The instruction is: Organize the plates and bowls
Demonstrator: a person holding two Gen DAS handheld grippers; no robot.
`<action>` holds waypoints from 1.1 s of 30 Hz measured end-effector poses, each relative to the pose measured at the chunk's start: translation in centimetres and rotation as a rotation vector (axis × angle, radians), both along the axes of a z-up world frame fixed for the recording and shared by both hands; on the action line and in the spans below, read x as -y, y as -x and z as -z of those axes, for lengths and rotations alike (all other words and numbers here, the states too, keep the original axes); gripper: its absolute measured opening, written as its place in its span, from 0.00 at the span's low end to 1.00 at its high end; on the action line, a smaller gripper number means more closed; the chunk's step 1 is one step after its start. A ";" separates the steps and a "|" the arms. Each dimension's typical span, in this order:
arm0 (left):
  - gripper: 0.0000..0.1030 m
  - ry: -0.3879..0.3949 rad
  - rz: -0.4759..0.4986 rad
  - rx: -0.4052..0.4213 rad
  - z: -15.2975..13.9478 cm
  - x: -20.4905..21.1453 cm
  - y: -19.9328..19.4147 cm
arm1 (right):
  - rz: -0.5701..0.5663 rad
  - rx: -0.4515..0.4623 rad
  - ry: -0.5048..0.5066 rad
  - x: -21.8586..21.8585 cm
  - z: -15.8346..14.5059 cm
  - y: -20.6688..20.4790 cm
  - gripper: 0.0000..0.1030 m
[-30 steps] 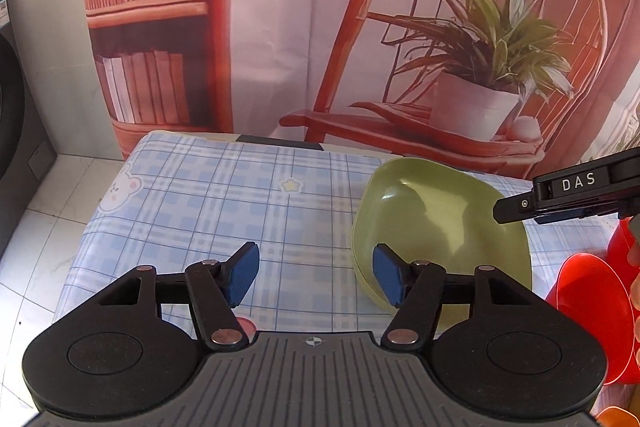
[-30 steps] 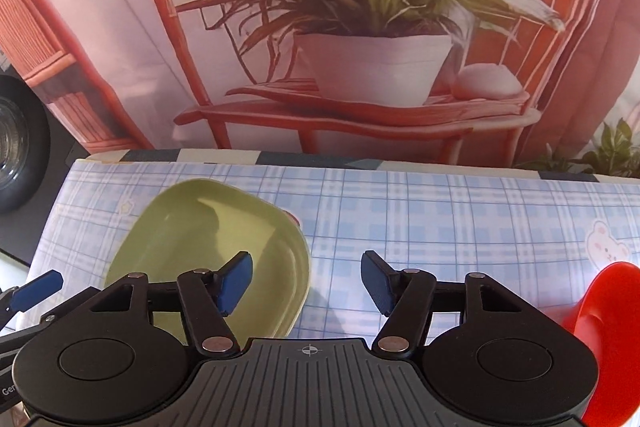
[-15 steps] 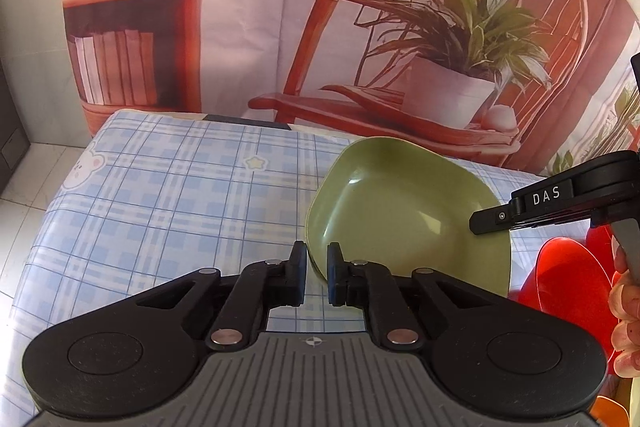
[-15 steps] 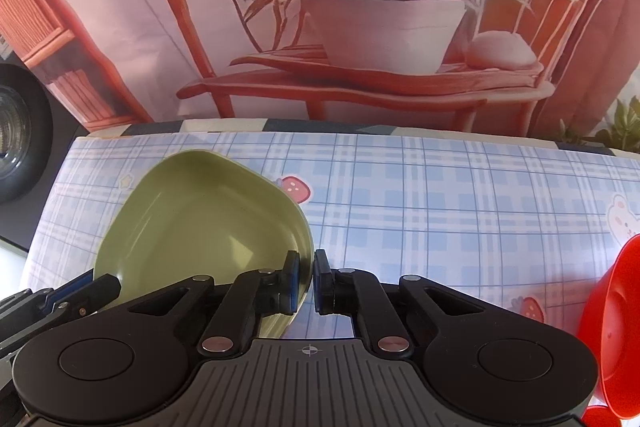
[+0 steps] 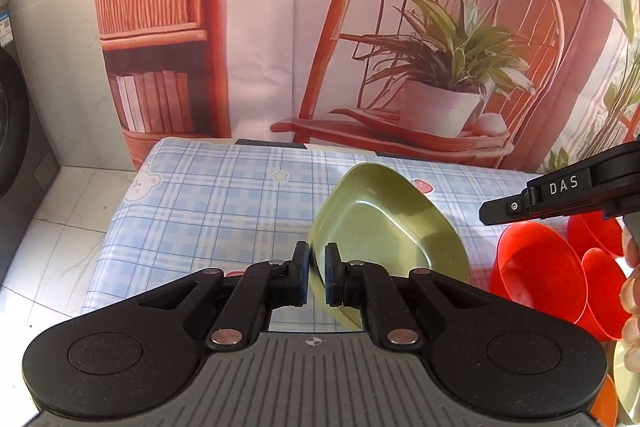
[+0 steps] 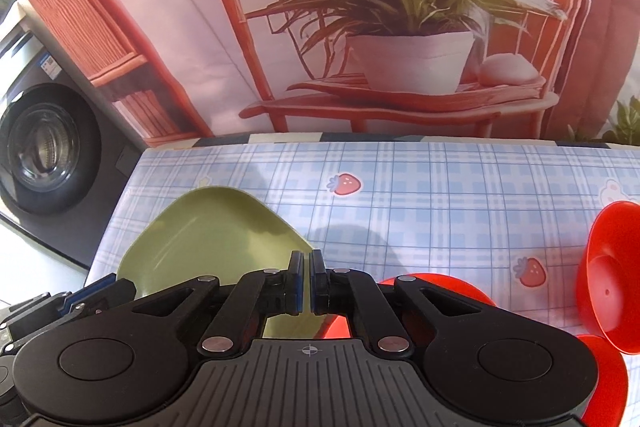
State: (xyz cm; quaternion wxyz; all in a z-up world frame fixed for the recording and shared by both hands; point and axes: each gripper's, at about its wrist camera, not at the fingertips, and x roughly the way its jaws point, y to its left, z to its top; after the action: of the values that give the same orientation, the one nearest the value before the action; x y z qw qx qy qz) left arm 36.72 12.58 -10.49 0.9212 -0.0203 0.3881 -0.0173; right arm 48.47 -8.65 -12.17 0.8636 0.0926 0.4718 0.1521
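Printed backdrop (image 5: 260,7) behind table: red wicker chair, potted plant, bookshelf (all pictured, not real). Blue plaid tablecloth (image 6: 440,187) with strawberries, bears. Pale tiled floor (image 5: 60,235) left. Dark front-loading washing machine (image 6: 44,147) beside it. Bright daylight.
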 end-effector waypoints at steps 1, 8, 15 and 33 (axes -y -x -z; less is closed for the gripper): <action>0.08 -0.015 0.000 -0.012 0.2 0.2 0.1 | 0.005 -0.001 -0.009 0.2 -0.1 0.1 0.03; 0.08 0.016 -0.046 -0.057 2.7 -0.6 0.8 | 0.015 -0.016 0.028 0.5 1.3 0.4 0.11; 0.11 0.223 -0.096 0.021 2.0 -4.3 0.8 | 0.005 -0.019 0.049 -0.9 2.0 -0.8 0.21; 0.07 0.265 -0.091 -0.032 5.3 -4.5 -0.3 | -0.015 -0.059 0.065 -2.6 4.6 -1.5 0.03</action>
State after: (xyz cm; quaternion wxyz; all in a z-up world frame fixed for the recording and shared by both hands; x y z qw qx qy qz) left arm 37.06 17.12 -15.81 0.9040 -0.1598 0.3957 -0.0262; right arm 49.96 -6.06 -16.77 0.8507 0.0651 0.5023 0.1404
